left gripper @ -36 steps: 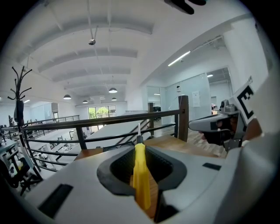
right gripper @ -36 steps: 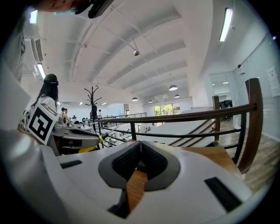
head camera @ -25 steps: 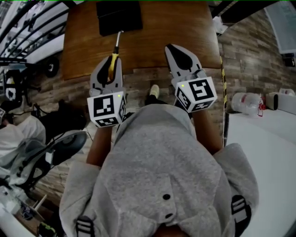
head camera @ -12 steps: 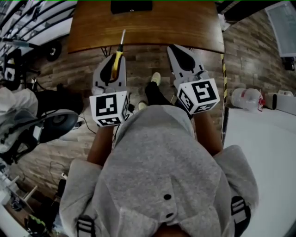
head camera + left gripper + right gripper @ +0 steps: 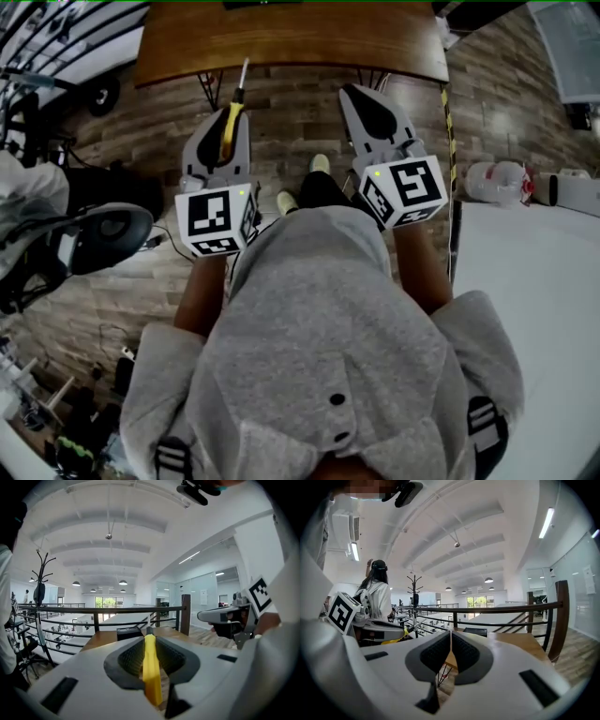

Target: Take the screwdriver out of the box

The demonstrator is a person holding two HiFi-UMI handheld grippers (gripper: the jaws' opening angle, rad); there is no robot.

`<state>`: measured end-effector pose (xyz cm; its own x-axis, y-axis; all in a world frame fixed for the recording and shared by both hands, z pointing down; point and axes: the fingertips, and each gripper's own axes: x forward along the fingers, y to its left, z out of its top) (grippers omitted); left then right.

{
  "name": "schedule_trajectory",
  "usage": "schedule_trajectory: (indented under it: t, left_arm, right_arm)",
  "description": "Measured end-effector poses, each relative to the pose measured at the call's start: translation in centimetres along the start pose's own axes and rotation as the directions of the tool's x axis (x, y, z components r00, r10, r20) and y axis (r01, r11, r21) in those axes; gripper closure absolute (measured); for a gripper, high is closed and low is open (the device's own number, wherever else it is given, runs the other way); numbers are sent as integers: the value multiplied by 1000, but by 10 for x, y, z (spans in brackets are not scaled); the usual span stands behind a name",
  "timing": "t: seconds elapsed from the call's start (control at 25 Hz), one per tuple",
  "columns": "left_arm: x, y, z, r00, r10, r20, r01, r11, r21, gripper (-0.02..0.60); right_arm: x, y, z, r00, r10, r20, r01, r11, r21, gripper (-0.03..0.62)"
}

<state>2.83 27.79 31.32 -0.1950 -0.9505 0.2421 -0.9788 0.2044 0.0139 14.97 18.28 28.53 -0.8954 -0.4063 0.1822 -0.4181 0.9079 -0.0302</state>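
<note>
My left gripper (image 5: 228, 114) is shut on the screwdriver (image 5: 231, 124), clamping its yellow handle (image 5: 150, 667); the metal shaft sticks out forward past the jaw tips. It hangs over the plank floor, short of the wooden table (image 5: 291, 42). The black box (image 5: 129, 632) stands on that table, a dark sliver at the top edge of the head view. My right gripper (image 5: 353, 94) is level with the left one, its jaws closed together with nothing between them (image 5: 450, 644). Both are held in front of the person's grey-sweatered chest.
An office chair (image 5: 98, 239) stands at the left, a white table (image 5: 534, 309) at the right with a plastic jug (image 5: 497, 202) on the floor beside it. A dark railing (image 5: 506, 613) runs behind the wooden table. Another person (image 5: 377, 595) stands far left.
Both grippers and the person have drawn back from the table, which has slid toward the top of the head view; the box is almost out of frame. The screwdriver stays clamped.
</note>
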Motion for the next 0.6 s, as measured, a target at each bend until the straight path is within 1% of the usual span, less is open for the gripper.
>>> schedule_trajectory:
  t: [0.36, 0.6]
  left_arm:
    - [-6, -5, -3, 1000, -6, -4, 6, 1000, -12, 497]
    - [-2, -15, 0, 1000, -27, -7, 27, 1000, -13, 497]
  right_arm:
    - [-11, -3, -9, 999, -15, -29, 15, 1000, -7, 568]
    - [-17, -12, -7, 999, -35, -30, 34, 999, -15, 577]
